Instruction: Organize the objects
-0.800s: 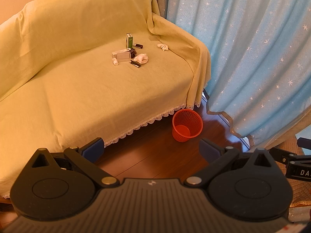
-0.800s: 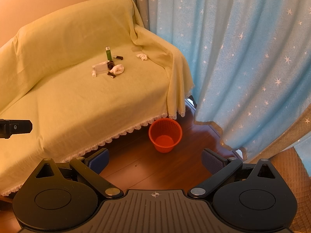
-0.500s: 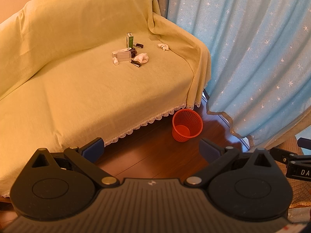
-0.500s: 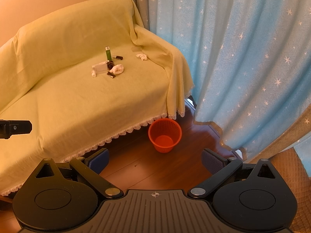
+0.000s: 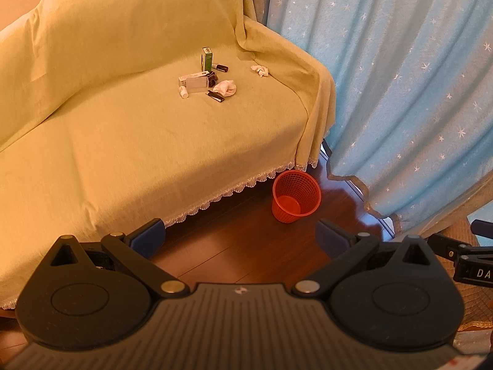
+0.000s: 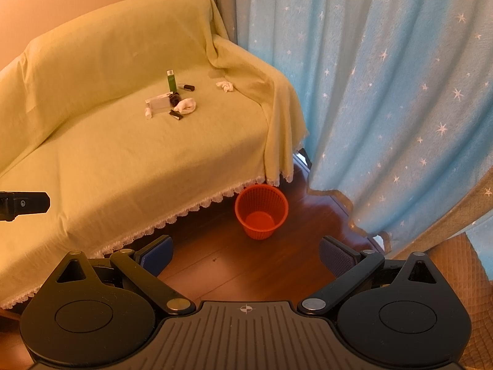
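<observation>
Small items lie in a cluster on the sofa seat: an upright green box (image 5: 207,59) (image 6: 170,80), a pale flat box (image 5: 197,82) (image 6: 160,104), a small white bottle (image 5: 183,91), a dark tube (image 5: 221,67), a black bar (image 5: 215,96) (image 6: 176,114) and a white cloth (image 5: 226,88) (image 6: 186,105). A crumpled white tissue (image 5: 259,70) (image 6: 225,86) sits apart near the armrest. A red mesh basket (image 5: 294,195) (image 6: 261,210) stands on the floor by the sofa. My left gripper (image 5: 240,239) and right gripper (image 6: 245,254) hang open over the floor, far from the items, holding nothing.
A yellow-green cover drapes the sofa (image 5: 123,141), its lace hem reaching the dark wooden floor (image 5: 240,246). Blue star-print curtains (image 5: 400,92) hang at the right. A quilted tan surface (image 6: 468,265) lies at the lower right. The other gripper's tip (image 6: 24,205) shows at the left edge.
</observation>
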`<state>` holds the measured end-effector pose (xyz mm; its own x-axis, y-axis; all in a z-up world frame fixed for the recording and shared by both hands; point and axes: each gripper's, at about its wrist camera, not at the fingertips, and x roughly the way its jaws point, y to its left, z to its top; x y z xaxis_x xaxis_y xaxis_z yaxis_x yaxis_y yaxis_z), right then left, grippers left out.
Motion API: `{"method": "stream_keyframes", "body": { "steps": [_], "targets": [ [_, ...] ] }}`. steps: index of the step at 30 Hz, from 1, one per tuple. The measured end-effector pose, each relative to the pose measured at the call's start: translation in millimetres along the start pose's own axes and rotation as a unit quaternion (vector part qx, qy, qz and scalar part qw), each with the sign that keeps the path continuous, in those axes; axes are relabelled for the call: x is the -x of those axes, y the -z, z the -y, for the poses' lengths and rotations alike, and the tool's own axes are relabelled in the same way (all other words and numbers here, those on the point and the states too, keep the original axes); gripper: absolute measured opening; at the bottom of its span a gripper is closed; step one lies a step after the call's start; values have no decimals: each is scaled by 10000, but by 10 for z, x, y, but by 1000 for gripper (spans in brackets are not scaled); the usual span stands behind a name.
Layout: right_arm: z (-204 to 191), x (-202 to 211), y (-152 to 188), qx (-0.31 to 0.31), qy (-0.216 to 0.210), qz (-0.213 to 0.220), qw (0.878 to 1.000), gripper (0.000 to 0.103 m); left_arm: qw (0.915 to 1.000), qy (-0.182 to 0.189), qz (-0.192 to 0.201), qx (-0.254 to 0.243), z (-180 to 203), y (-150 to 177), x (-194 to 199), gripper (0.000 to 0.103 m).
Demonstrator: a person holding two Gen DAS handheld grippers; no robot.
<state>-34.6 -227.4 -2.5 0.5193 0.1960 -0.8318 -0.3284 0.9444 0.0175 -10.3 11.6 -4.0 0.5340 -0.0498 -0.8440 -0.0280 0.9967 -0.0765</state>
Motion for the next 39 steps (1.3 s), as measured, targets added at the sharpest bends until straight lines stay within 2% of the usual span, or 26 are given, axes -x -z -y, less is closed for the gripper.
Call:
{"method": "stream_keyframes", "body": {
  "steps": [14,23,31,37,39],
  "targets": [
    [-146,-65,3,-14,43,-33,10000,99,9998,137,16,-120,-320,-56,-121,102],
    [-369,-266,-40,43,-18,-140,9999,99,9994,271,-194,-52,-547,-174,-378,102],
    [-77,-899,-276,347,-194,-267,9989,99,9993,230,-302,-7,-402,-477,-934,102],
    [322,-1796,-469,862,-553,-421,9938,99,9993,81,-373,-1,-96,-786,-1647,102],
    [431,-2152,-518,1089,-601,-475,9911,96,9992,52,-389,49,-7,-846,-1939,102]
  ]
}}
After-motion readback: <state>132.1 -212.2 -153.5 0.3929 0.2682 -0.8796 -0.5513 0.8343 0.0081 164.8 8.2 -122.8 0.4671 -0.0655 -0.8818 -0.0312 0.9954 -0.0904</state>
